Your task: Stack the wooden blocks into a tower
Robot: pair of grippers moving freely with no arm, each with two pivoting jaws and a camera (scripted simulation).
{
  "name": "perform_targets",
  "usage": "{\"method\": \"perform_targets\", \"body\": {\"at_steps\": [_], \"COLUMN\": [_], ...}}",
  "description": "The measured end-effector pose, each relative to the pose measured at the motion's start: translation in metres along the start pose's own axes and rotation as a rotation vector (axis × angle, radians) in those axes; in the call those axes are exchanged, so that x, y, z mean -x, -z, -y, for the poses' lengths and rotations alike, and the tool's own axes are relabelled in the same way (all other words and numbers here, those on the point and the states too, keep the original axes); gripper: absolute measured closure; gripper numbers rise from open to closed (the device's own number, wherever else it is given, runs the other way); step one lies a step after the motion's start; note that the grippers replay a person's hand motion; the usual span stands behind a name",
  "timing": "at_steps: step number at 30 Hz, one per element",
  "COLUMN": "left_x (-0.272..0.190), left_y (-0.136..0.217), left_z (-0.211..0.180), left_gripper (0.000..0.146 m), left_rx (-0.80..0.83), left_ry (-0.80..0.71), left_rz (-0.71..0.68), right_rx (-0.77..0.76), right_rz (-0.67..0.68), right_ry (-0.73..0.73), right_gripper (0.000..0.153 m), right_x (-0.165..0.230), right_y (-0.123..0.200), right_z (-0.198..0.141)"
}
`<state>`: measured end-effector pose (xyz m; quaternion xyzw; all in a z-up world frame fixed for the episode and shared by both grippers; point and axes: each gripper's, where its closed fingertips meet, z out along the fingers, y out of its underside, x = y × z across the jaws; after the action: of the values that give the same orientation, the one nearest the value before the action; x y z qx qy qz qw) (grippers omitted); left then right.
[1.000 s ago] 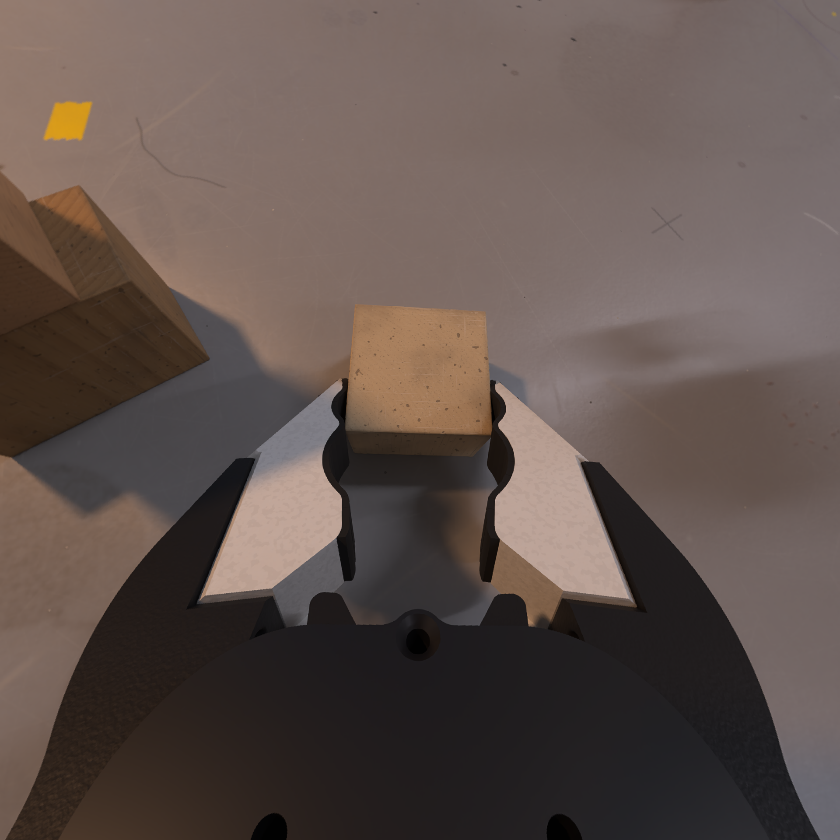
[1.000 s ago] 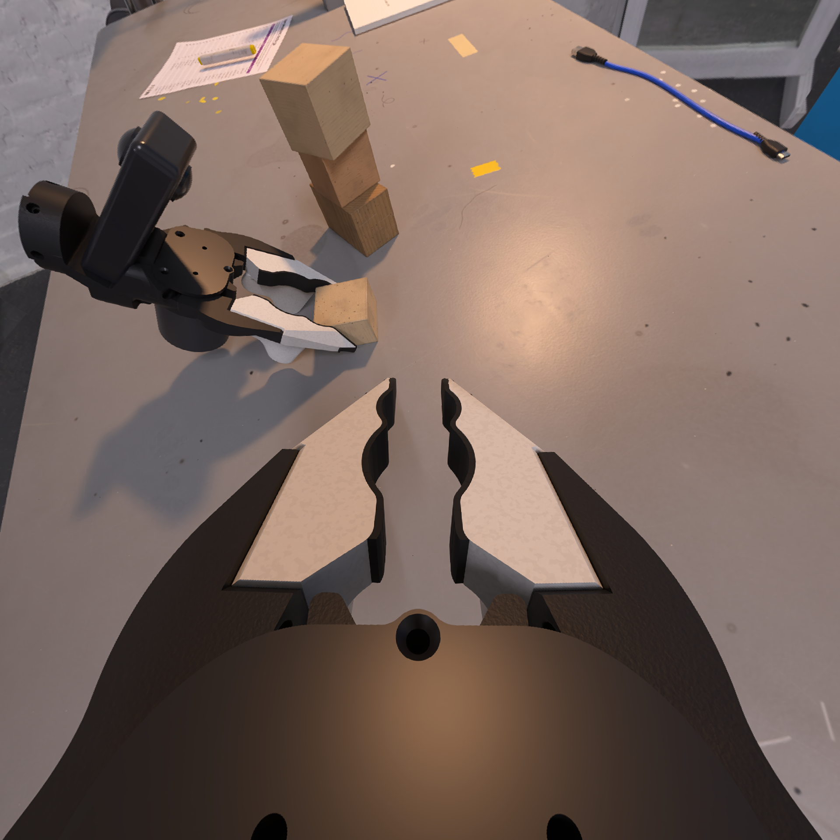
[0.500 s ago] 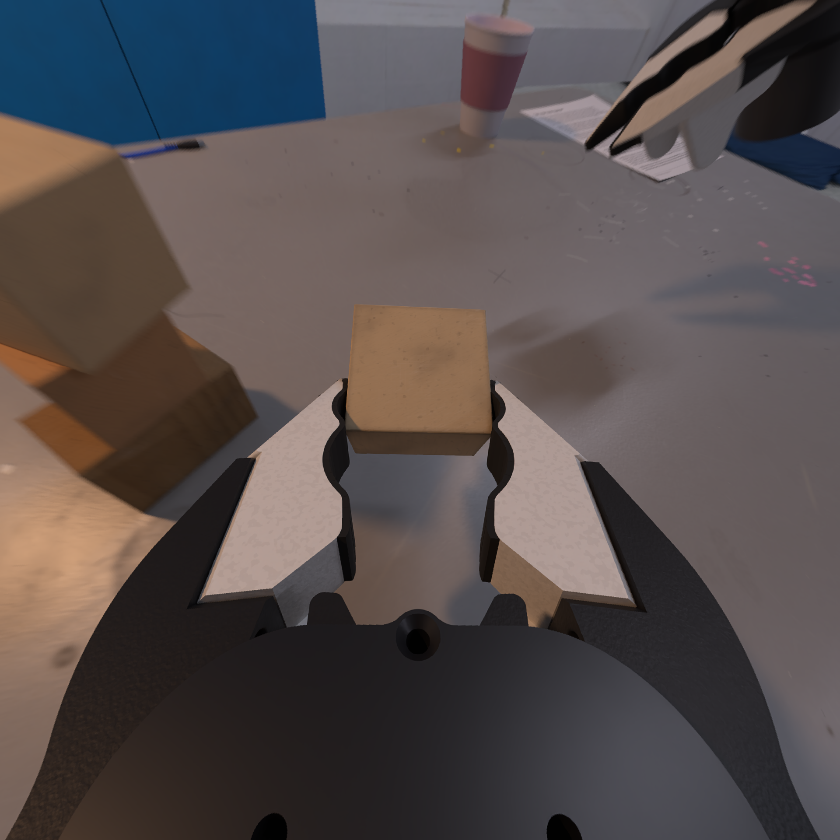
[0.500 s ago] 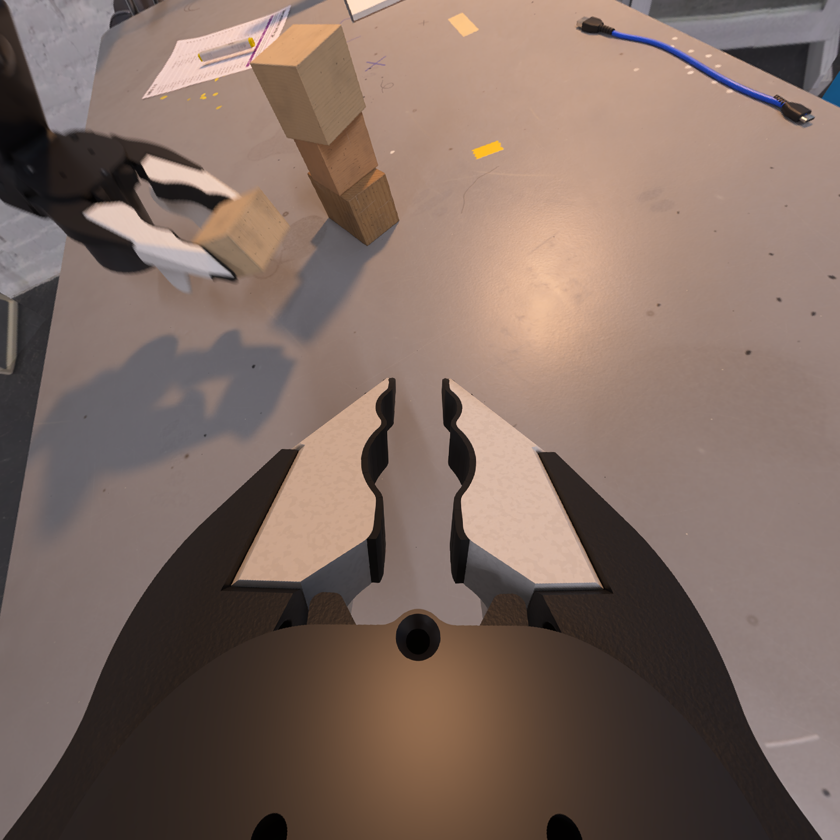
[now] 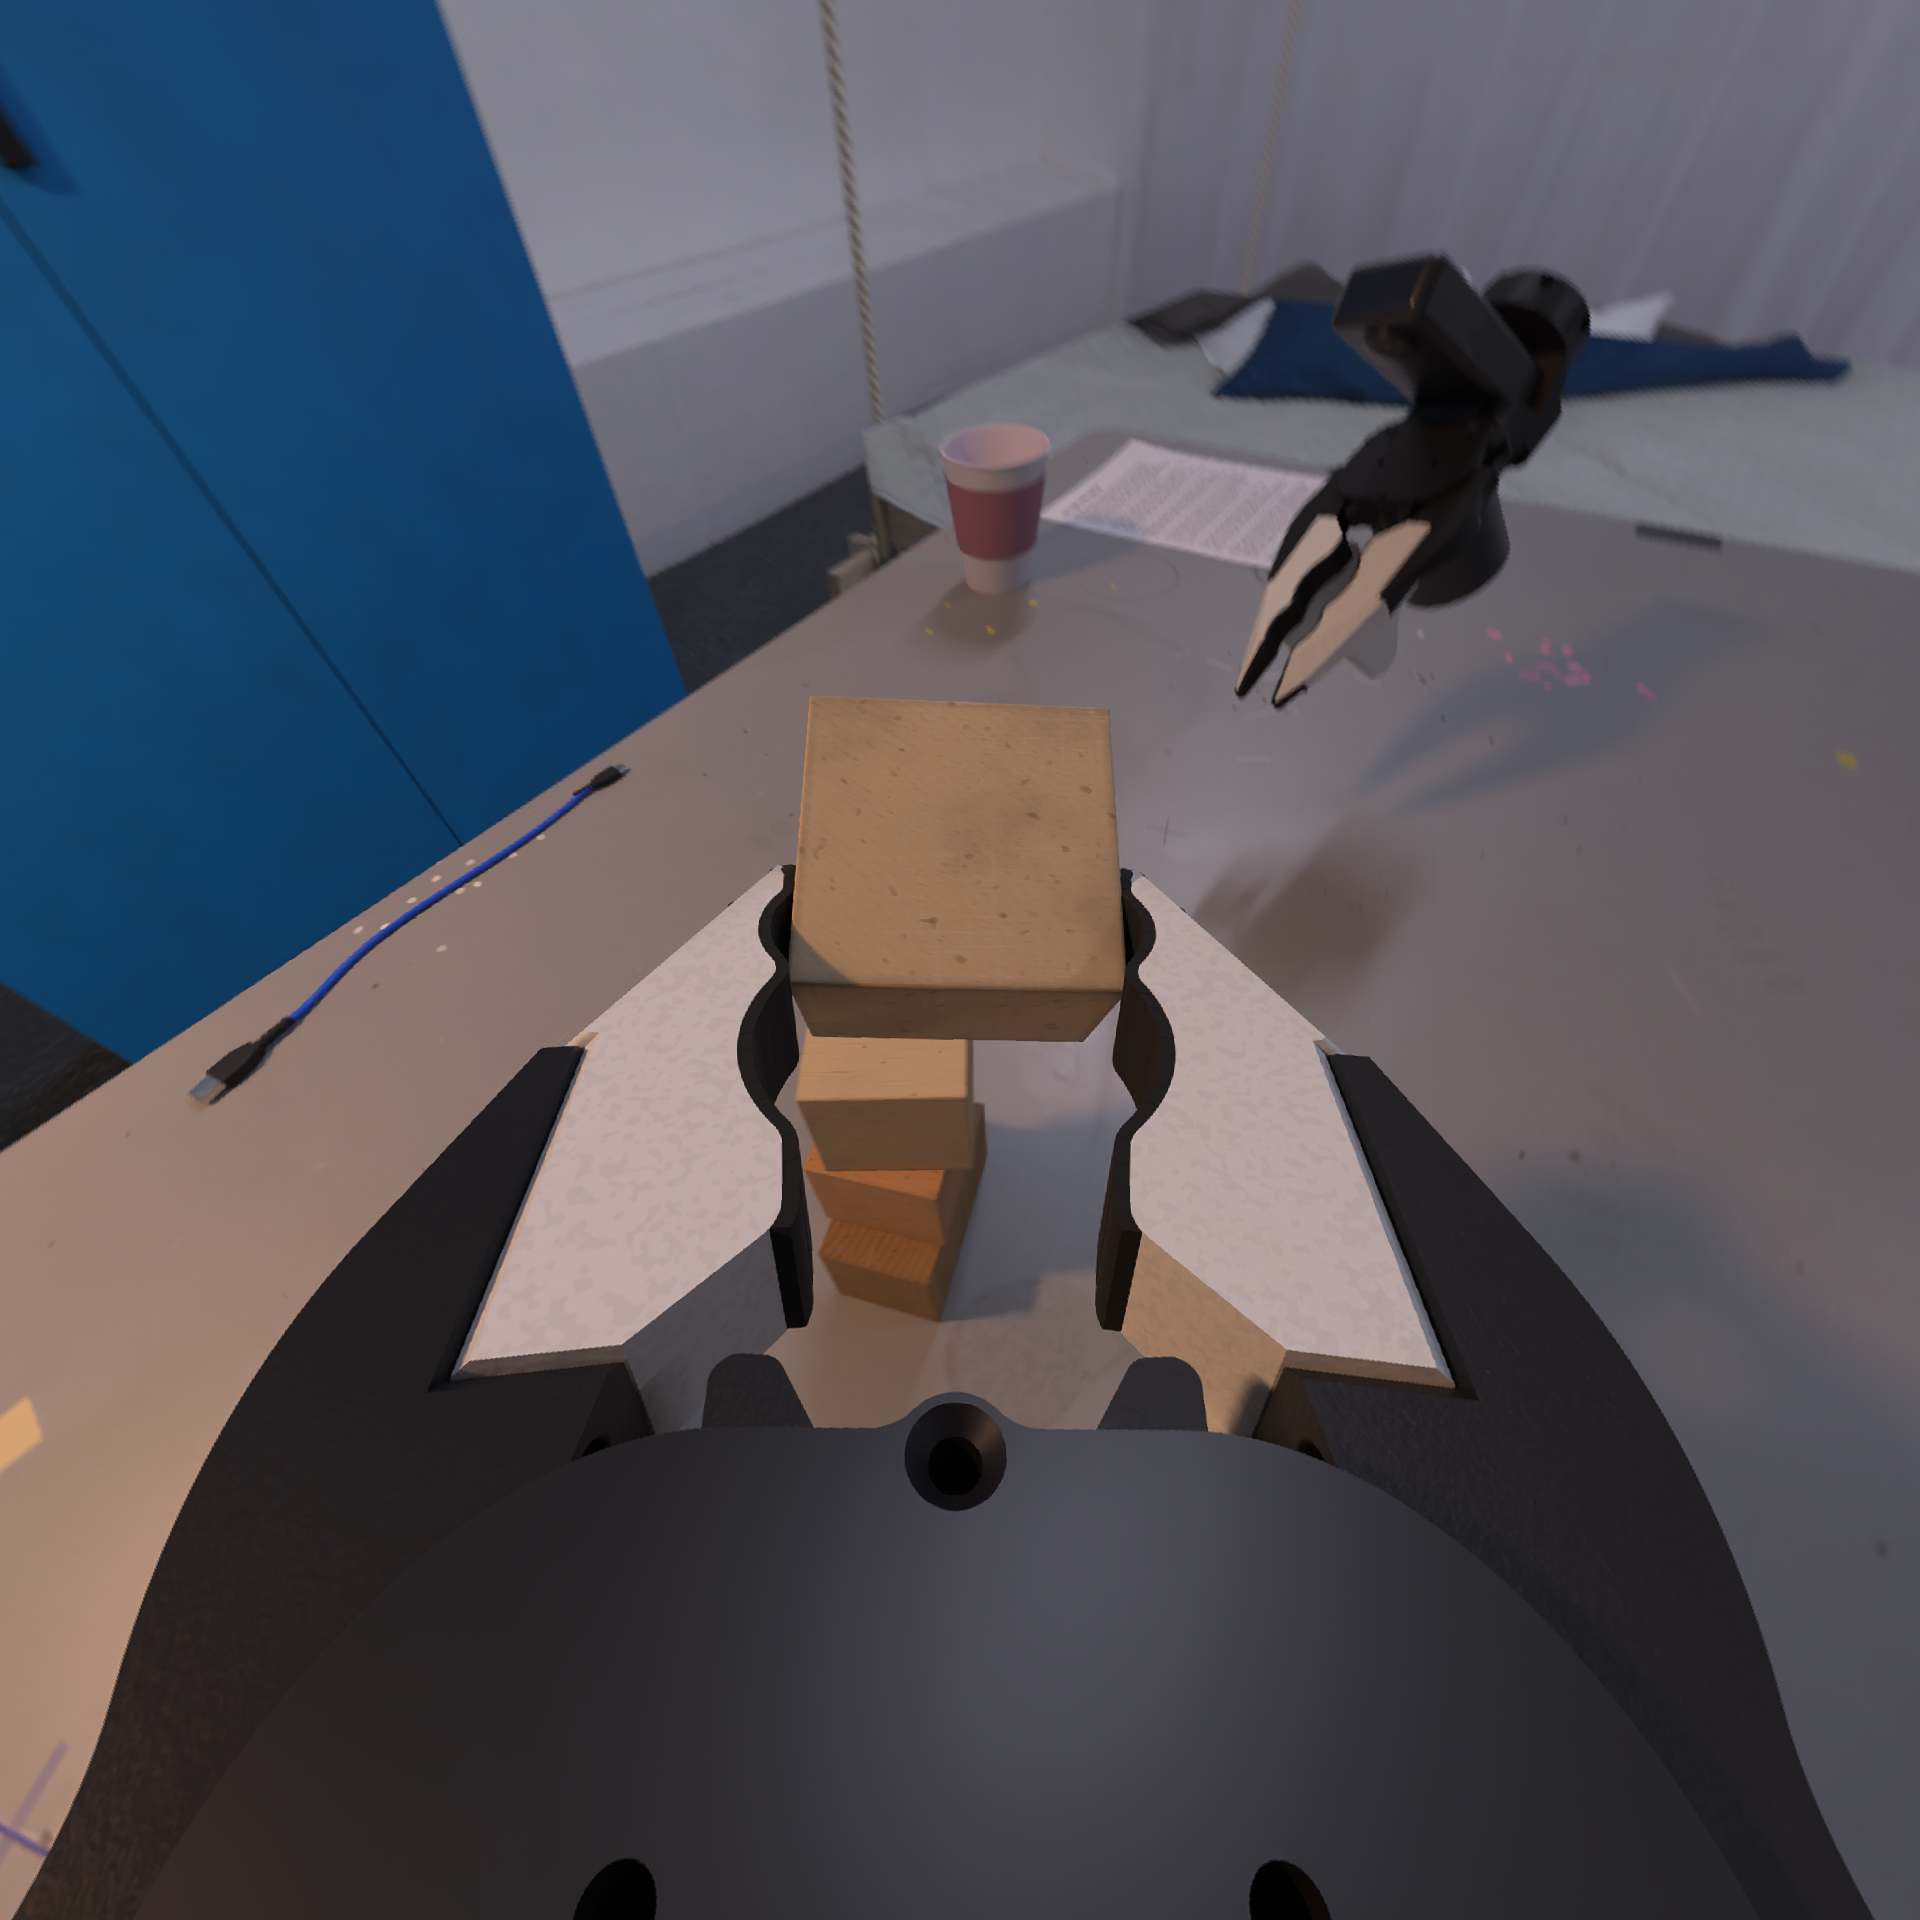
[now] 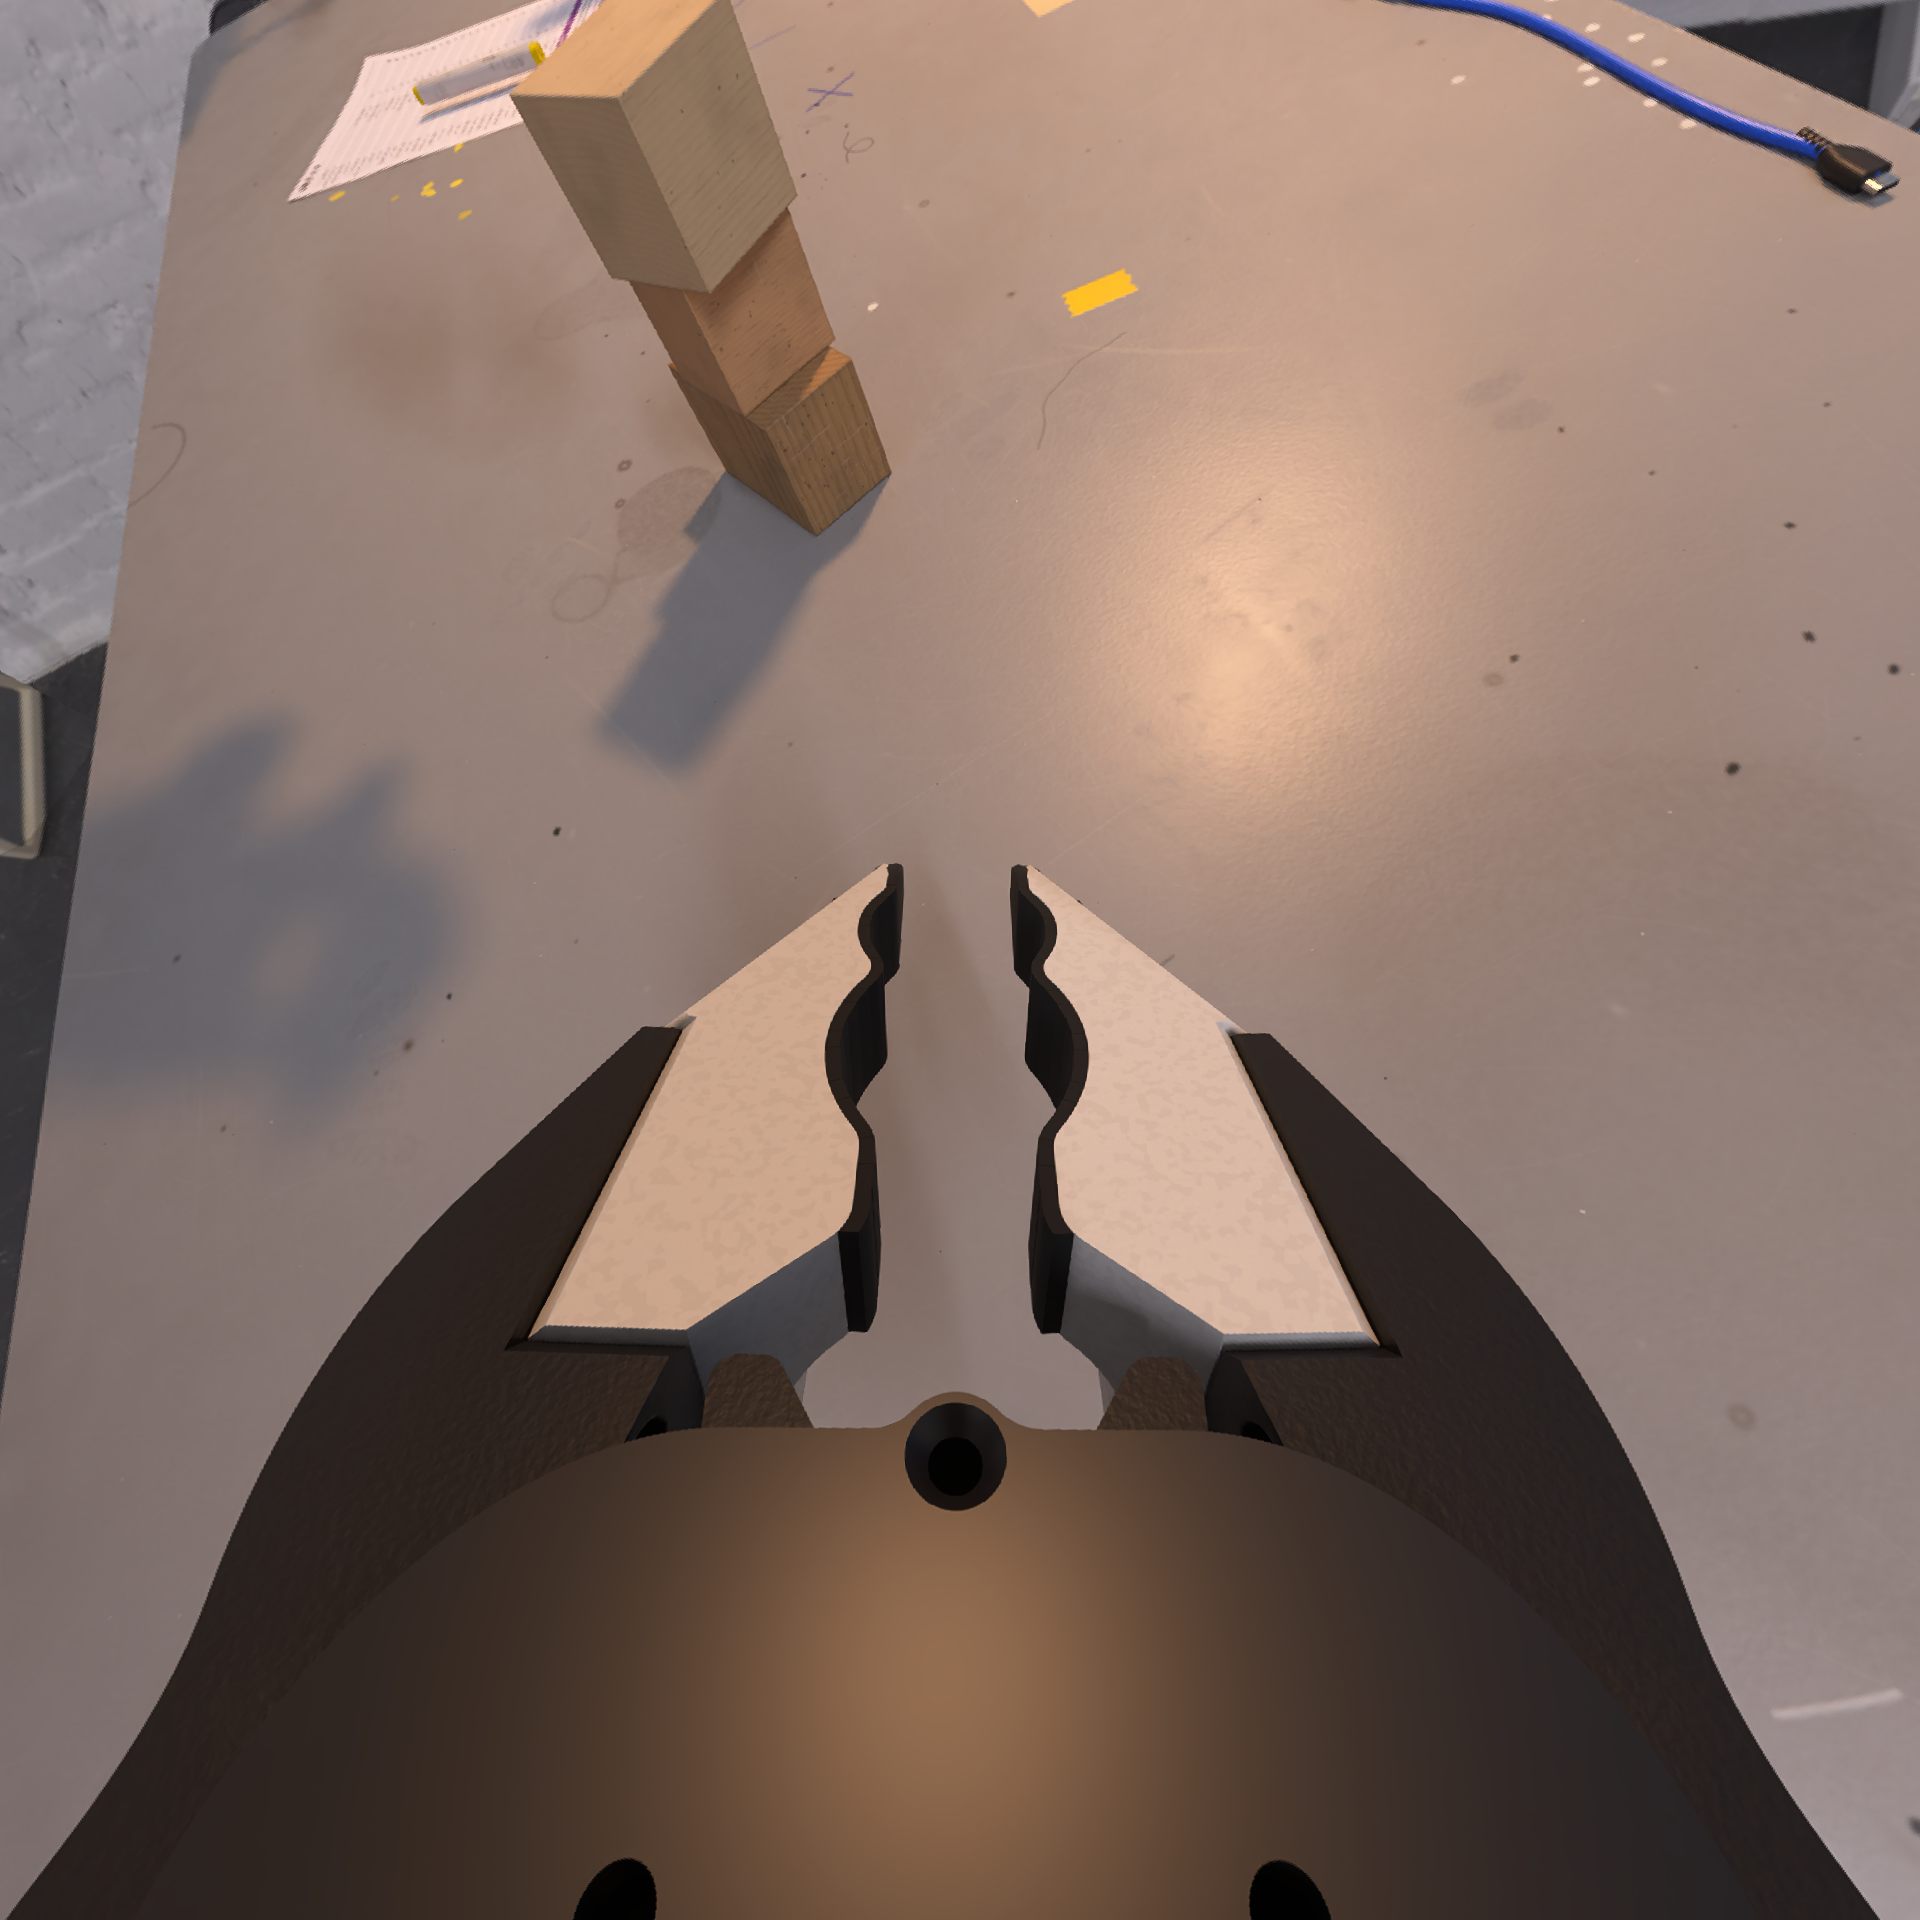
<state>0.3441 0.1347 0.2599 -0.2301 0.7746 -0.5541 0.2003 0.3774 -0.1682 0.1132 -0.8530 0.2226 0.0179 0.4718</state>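
My left gripper (image 5: 958,883) is shut on a light wooden block (image 5: 956,852) and holds it high above the table. Below it, between the fingers, stands a tower of three wooden blocks (image 5: 883,1112). The held block sits above the tower and slightly to its right, not touching it. In the right wrist view the tower (image 6: 727,270) stands at the far left, its large top block overhanging. My right gripper (image 6: 956,878) is empty, its jaws nearly together with a narrow gap. It hovers above the table and also shows in the left wrist view (image 5: 1273,686), far right.
A grey table (image 6: 1351,727) carries a paper cup (image 5: 992,509), a printed sheet (image 5: 1174,499), a blue cable (image 5: 416,914) near its left edge, a sheet with a marker (image 6: 436,114) and yellow tape (image 6: 1099,293). A blue cabinet (image 5: 260,520) stands beyond the left edge.
My left gripper has lifted the block from the table and swung it over the tower. It has left the right wrist view, leaving only its shadow. The right gripper moved slightly closer to the tower.
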Motion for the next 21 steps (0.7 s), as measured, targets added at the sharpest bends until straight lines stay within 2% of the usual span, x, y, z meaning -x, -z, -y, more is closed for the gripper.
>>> {"method": "perform_targets", "body": {"at_steps": [9,13,21], "left_x": [0.009,0.014,0.016], "left_y": [-0.036,-0.047,-0.054], "left_z": [-0.049,-0.068,-0.078], "left_gripper": [0.086,0.086,0.086], "left_rx": [0.168,0.254,0.267], "left_ry": [-0.109,-0.207,-0.172], "left_rz": [-0.164,-0.163,-0.249], "right_rx": [0.006,0.008,0.005], "right_rz": [0.011,0.011,0.017], "right_ry": [0.001,-0.001,-0.011], "right_gripper": [0.132,0.132,0.132], "right_x": [0.002,0.001,-0.001], "right_y": [-0.001,-0.001,-0.001], "right_z": [-0.001,-0.001,-0.004]}}
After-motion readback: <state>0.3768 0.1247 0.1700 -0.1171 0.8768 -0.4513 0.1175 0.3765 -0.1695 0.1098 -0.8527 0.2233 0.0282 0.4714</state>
